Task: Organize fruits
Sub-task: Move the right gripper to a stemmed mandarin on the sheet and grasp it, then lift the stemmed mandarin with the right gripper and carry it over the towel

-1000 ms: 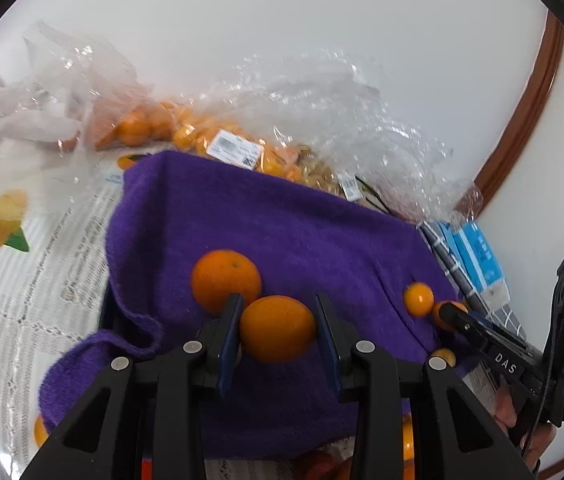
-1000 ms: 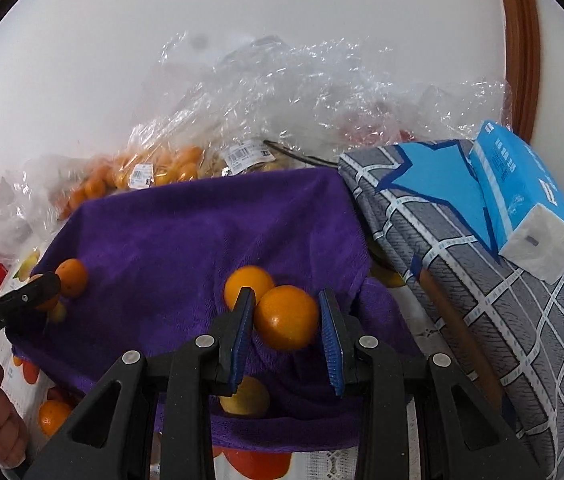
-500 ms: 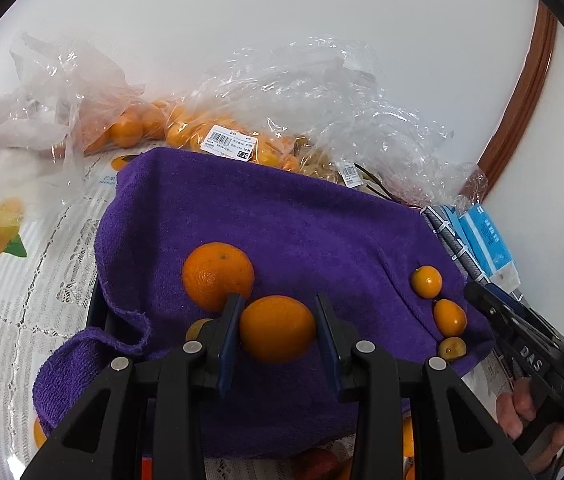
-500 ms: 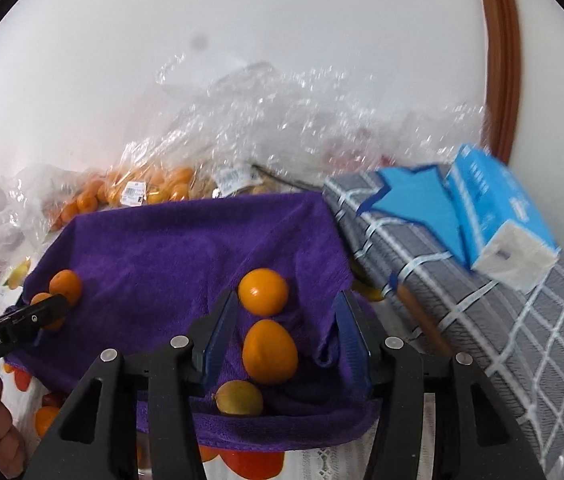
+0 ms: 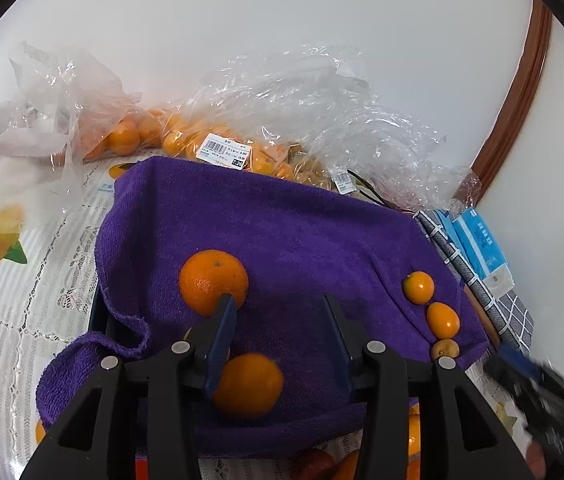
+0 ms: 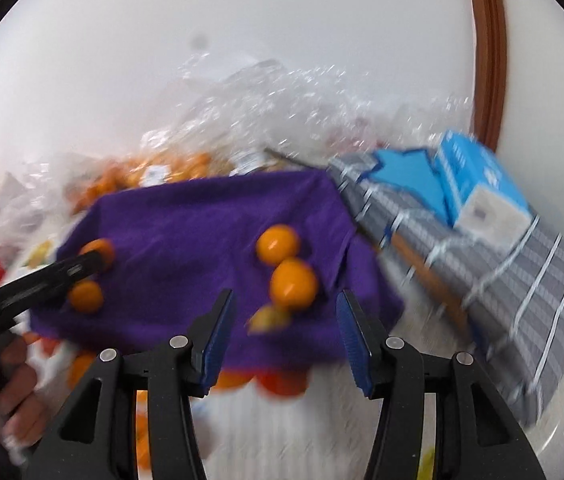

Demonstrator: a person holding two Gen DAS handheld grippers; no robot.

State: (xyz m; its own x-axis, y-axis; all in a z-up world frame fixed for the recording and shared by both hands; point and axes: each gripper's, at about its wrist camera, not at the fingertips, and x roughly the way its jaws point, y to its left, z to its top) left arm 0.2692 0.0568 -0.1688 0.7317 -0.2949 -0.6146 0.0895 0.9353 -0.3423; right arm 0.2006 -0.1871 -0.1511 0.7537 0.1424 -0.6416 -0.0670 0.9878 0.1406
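A purple towel (image 5: 282,240) lies over a dark tray. My left gripper (image 5: 277,300) hovers low over its front, jaws opening. A blurred orange (image 5: 248,384) sits loose on the towel between them, by the left finger, with no pad pressing it. A bigger orange (image 5: 214,282) rests just past the left fingertip. Three small fruits (image 5: 418,287) line the towel's right edge. My right gripper (image 6: 286,296) is open and empty, back from the towel's near edge. Beyond its fingers lie those fruits (image 6: 294,283). The left gripper (image 6: 82,262) shows at the left.
Clear plastic bags of oranges (image 5: 218,148) pile up against the wall behind the towel. A grey checked cloth (image 6: 522,280) with a blue tissue pack (image 6: 478,196) lies to the right. More fruit (image 6: 282,384) sits on the patterned tablecloth (image 5: 22,280) in front of the towel.
The left jaws widened and the orange slipped down onto the towel. The right jaws let go of their orange, left it by the other small fruits, and drew back from the towel.
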